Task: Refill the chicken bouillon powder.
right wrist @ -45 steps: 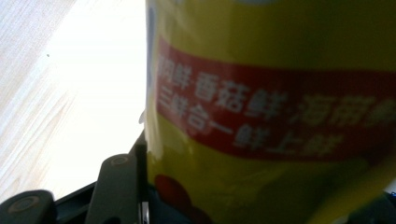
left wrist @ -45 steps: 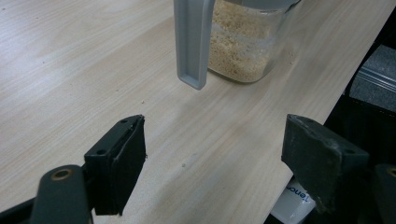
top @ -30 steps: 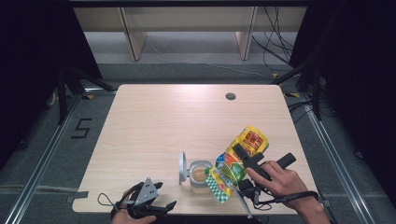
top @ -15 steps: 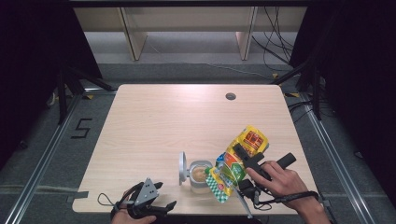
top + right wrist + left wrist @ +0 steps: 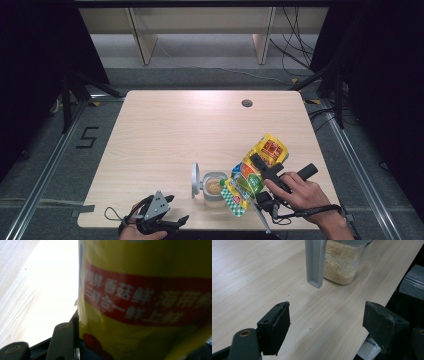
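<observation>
A small glass jar (image 5: pixel 214 188) of beige granules stands near the table's front edge, its grey flip lid (image 5: pixel 195 180) swung open to the left. My right gripper (image 5: pixel 261 169) is shut on a yellow, red and green pouch (image 5: pixel 254 167), which is tilted with its lower end beside the jar's mouth. In the right gripper view the pouch (image 5: pixel 145 300) is pressed against the left finger (image 5: pixel 63 340). My left gripper (image 5: pixel 175 210) rests at the front left, open and holding nothing. In its own view the left gripper (image 5: pixel 327 332) points at the jar (image 5: pixel 343 262) and the lid (image 5: pixel 314 262).
The wooden table (image 5: pixel 165 130) has a round cable hole (image 5: pixel 246 103) at the back right. Its front edge runs just beside my left gripper. A cable (image 5: pixel 300 212) trails from the right gripper.
</observation>
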{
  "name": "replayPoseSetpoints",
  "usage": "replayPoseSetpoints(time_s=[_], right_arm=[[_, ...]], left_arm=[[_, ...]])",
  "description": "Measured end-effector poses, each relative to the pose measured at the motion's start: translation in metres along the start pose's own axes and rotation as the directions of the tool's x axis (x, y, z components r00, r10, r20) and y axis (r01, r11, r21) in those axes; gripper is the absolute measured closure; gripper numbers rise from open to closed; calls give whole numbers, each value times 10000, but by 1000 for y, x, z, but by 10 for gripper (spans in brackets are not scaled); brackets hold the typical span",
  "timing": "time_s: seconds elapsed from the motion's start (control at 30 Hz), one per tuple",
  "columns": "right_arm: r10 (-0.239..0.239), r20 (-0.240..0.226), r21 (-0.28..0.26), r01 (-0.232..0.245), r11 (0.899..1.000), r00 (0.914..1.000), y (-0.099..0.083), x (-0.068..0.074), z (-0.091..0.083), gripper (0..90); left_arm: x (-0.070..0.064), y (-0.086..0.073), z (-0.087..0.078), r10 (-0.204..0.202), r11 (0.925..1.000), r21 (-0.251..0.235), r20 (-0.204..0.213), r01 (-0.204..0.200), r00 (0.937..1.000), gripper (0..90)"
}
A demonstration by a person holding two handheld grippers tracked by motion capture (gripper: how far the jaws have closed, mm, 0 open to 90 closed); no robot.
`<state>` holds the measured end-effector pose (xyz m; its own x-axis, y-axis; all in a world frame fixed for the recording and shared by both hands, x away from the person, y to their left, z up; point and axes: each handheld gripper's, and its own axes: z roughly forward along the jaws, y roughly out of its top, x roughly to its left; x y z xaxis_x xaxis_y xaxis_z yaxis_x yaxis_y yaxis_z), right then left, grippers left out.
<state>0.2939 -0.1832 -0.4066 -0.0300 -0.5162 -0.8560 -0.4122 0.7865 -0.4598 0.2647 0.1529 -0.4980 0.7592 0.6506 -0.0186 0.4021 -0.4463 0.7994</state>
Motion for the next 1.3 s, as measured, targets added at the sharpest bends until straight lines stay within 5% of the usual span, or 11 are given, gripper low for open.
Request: replayPoseSetpoints(time_s=[0.87,1.0,1.07,1.13,1.17,1.2,1.3], right_arm=[[93,9,-86,-93,9999,10000,-3,1,0,475],[486,-258,-125,-489,9987,9985,-6,3,0,476],[1211,-215,-195,-1215,9924,9924,-6,7,0,477],[1231,-136,-389,-1235,9916,9923,-7,8,2,492],[2145,-467,-350,-2162,9757,9756,-7,15,3,493],[2058,-355,-617,-2076,9763,9780,-8,15,5,495],[2467,-597,-858,-2512,9641,9672,-12,20,7,502]], left_arm=[[0,0,0,20,10000,20,17,-20,10000,213],[1,1,-1,60,9999,156,19,-60,10000,214],[1,0,-1,5,9999,122,98,-6,10000,214],[1,1,-1,94,9997,208,-9,-94,10000,214],[0,0,-1,95,9999,67,-47,-94,9999,214],[0,0,-1,27,10000,55,-55,-27,10000,214],[0,0,-1,13,10000,-10,-46,-13,10000,213]])
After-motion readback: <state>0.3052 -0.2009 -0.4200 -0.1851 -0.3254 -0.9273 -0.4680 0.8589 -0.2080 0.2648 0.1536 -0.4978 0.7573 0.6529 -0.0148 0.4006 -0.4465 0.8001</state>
